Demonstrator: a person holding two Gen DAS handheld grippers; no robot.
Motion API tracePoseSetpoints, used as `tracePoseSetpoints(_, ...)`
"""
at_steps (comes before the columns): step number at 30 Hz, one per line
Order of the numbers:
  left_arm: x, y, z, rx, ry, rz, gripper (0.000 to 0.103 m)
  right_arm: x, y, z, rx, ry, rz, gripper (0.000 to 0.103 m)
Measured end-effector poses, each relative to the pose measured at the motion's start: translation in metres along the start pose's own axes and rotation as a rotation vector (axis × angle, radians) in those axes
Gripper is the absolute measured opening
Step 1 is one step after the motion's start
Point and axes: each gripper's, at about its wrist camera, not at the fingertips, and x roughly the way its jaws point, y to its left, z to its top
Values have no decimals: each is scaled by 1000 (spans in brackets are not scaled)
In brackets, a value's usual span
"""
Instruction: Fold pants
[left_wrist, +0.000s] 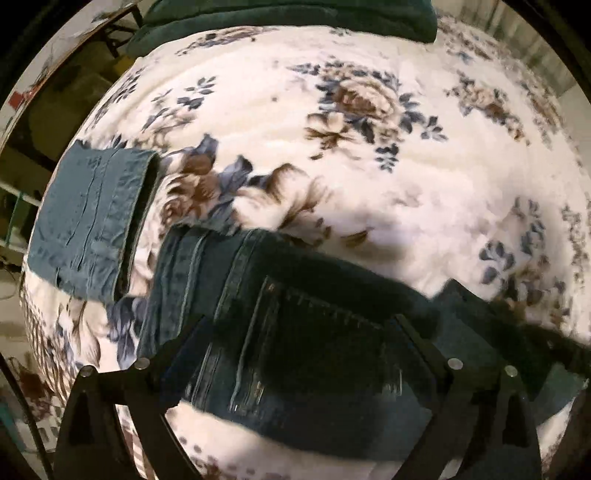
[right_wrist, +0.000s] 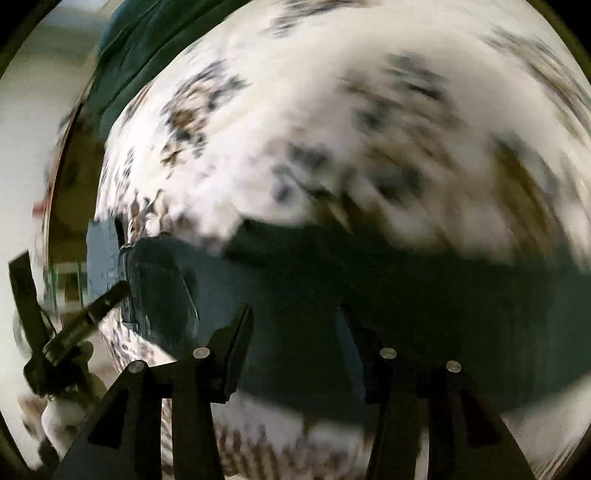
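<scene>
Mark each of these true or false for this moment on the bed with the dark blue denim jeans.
1. The dark blue denim jeans lie on a white floral blanket. True.
2. The left gripper is clamped shut on the jeans. False: its jaws stand wide apart above the cloth.
3. A lighter blue folded denim garment lies beside the jeans. True.
4. The lighter garment is stacked on the jeans. False: blanket shows between them.
5. The right gripper is pinching the blanket. False: its jaws are open over the jeans, holding nothing.
6. A dark green cloth lies at the far edge. True.
</scene>
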Motion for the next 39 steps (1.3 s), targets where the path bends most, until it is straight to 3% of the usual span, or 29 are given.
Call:
tracePoseSetpoints(2,11,-1,6,-3,17,30,97,29,16,32,-117,85,-9,48)
tracePoseSetpoints(5,24,5,9,-46,46,61,97,70,36,45,-294,220,-77,43)
tracePoseSetpoints(6,29,9,7,-67,57,67,97,82,39,43,-337,267,-94,35)
tracePoseSetpoints(8,34,17,3,-96,70,77,97,86,40,39,-380,274,-103,10)
tracePoseSetpoints(10,39,27,-4,-129,83,82,97,73,32,41,-327,225,-70,2)
tracePoseSetpoints(13,42,40,-13,-181,93,62,97,36,10,50,-222,65,-40,1)
tracePoseSetpoints(17,34,56,-19,-242,83,23,97,44,-13,56,-70,102,27,1)
tracePoseSetpoints(21,23,87,-21,-340,48,-26,96,49,-40,64,81,202,176,9)
tracePoseSetpoints(23,21,106,-18,-400,35,-64,96,46,-46,67,96,218,193,21)
tracePoseSetpoints(25,22,121,-11,-432,28,-88,96,39,-46,67,82,200,151,50)
tracePoseSetpoints(30,50,117,22,-345,87,-136,96,45,-41,71,68,230,150,53)
tracePoseSetpoints(32,75,115,35,-317,147,-213,96,61,-31,75,67,251,149,53)
tracePoseSetpoints(33,79,116,36,-321,152,-235,91,68,-27,76,61,271,142,53)
tracePoseSetpoints(35,77,109,41,-279,133,-284,42,83,-16,79,45,295,129,53)
tracePoseSetpoints(37,66,99,40,-209,96,-249,25,86,-9,78,22,307,132,52)
tracePoseSetpoints(39,53,91,35,-150,57,-195,17,84,-2,76,-6,297,137,36)
